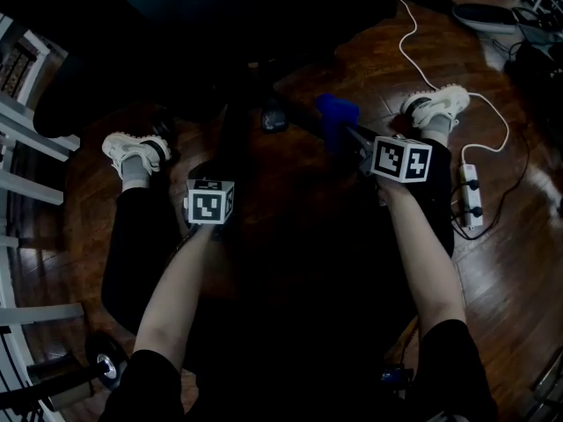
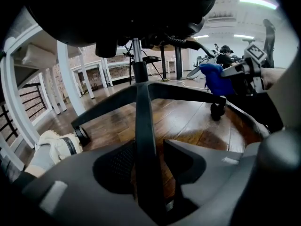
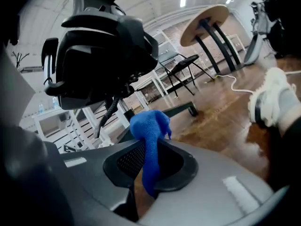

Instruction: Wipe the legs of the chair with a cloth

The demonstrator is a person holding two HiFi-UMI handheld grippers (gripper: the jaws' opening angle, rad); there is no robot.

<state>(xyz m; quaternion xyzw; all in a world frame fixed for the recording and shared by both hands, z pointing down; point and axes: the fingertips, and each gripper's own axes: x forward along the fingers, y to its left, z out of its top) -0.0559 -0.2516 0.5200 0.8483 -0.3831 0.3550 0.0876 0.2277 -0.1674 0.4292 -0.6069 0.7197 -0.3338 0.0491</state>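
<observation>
While the person sat low over the dark wooden floor (image 2: 188, 121), each hand held a tool. The left tool (image 2: 146, 149) had its jaws partly apart. One black chair leg (image 2: 141, 117) ran right between them. The leg lay close against the left jaw, but a strip of floor showed between the leg and the right jaw, so the tool was not squeezing it.

The right tool (image 3: 149, 159) was pinched tight on the blue cloth (image 3: 148, 126). The cloth was pressed thin between the two jaws and puffed out in a soft lump above them. In the head view the cloth was just in front of the right tool, between the person's two white shoes (image 1: 132, 152). From the left gripper view it hung over another leg of the chair (image 3: 101, 55), near the little wheel (image 2: 216, 111) at that leg's end. I could not tell if the cloth touched that leg.

The chair's black seat was up above both tools. Another wheel (image 2: 82, 135) sat just beside the left shoe. A white cable (image 1: 422, 73) curled over the floor on the right and ran to a power strip (image 1: 469, 196) near the right arm. Far back stood a round table (image 3: 204, 22).
</observation>
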